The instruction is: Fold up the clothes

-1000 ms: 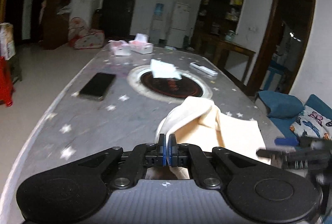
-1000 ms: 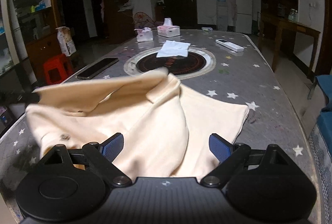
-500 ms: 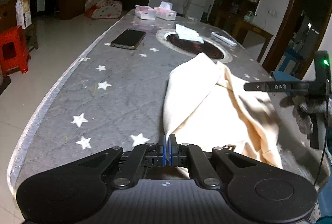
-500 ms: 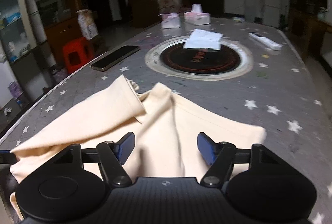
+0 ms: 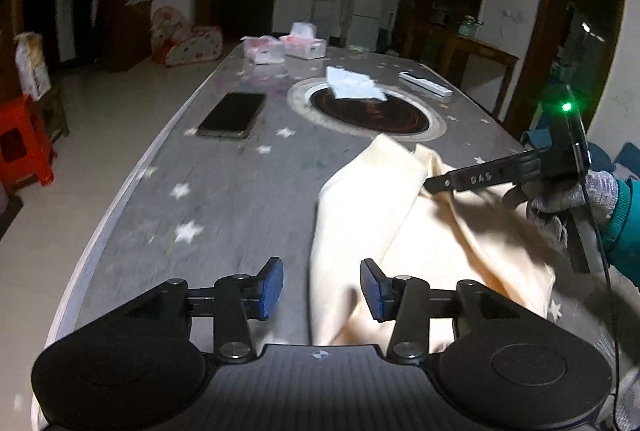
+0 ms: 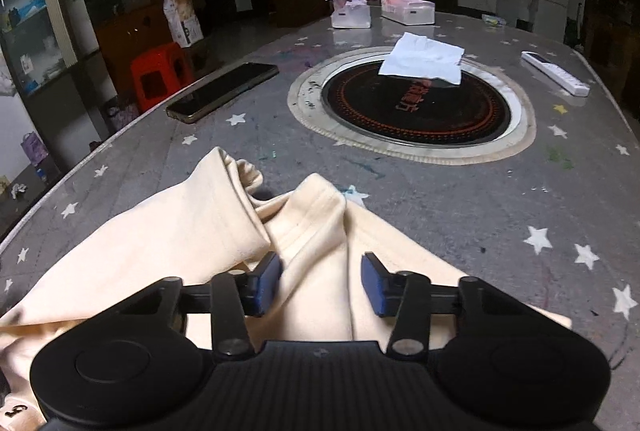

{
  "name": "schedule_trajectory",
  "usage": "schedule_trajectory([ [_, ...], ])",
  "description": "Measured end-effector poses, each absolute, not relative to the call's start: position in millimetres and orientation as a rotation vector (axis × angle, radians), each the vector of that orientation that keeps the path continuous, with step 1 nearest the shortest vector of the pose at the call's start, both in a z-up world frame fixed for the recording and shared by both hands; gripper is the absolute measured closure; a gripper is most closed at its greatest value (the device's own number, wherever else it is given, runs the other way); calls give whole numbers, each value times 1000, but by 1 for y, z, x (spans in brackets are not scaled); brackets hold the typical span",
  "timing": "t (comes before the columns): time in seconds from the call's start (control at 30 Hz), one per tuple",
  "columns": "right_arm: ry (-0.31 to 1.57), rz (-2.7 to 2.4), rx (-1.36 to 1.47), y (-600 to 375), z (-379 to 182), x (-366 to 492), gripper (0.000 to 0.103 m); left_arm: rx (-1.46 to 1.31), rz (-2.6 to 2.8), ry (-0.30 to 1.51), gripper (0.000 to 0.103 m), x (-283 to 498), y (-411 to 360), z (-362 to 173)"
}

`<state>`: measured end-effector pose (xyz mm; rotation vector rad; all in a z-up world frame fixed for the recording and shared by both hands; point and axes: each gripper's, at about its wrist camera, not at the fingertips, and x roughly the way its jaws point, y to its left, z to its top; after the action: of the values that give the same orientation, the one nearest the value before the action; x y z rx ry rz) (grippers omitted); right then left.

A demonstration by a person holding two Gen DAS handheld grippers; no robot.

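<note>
A cream garment (image 5: 400,223) lies crumpled on the grey star-patterned table (image 5: 224,207), near its front right. My left gripper (image 5: 322,287) hovers over the garment's near left edge. Its jaws are opening, a strip of the cloth lies loose between them, and the pads do not press on it. In the right wrist view my right gripper (image 6: 322,283) is low over the garment (image 6: 200,239). Its jaws are closing around a raised fold and the pads are still apart from each other. A gloved hand (image 5: 568,199) holds the right gripper (image 5: 432,187) at the garment's far side.
Beyond the garment a round dark hob (image 6: 416,107) is set into the table with a white tissue (image 6: 424,59) on it. A black phone (image 6: 224,91) lies to the left, a white remote (image 6: 554,73) to the right, and tissue boxes (image 6: 408,7) at the far end. A red stool (image 5: 24,139) stands left of the table.
My left gripper was shut on the garment's edge and has now spread its jaws, letting it go. My right gripper has moved in over the garment and narrowed its jaws. The cloth has sunk onto the table.
</note>
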<state>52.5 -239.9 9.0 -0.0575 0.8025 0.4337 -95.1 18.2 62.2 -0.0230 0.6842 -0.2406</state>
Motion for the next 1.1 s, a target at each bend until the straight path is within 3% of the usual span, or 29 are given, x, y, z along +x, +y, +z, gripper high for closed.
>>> schedule_trajectory([
  [0.07,801,448,-50,-241,10,52,78,5,-256,679,51,-83,10,60],
  [0.13,801,451,-40,-245,12,49,87,24,-269,683,49,-70,2,57],
  [0.27,772,425,-52,-253,19,39,95,40,-273,715,49,-47,-7,45],
  [0.57,663,304,-25,-304,53,-20,96,26,-269,748,51,-34,-10,32],
  [0.67,631,250,-20,-323,61,-43,96,11,-274,757,61,-35,-8,30],
  [0.73,616,209,-10,-338,66,-60,96,3,-279,763,73,-37,-7,28],
  [0.83,600,134,1,-362,70,-84,96,-13,-282,768,85,-38,-5,28],
  [0.93,598,67,21,-384,71,-103,96,-30,-282,767,91,-41,-2,30],
  [1.1,618,-30,35,-413,64,-130,96,-63,-270,772,92,-57,5,32],
])
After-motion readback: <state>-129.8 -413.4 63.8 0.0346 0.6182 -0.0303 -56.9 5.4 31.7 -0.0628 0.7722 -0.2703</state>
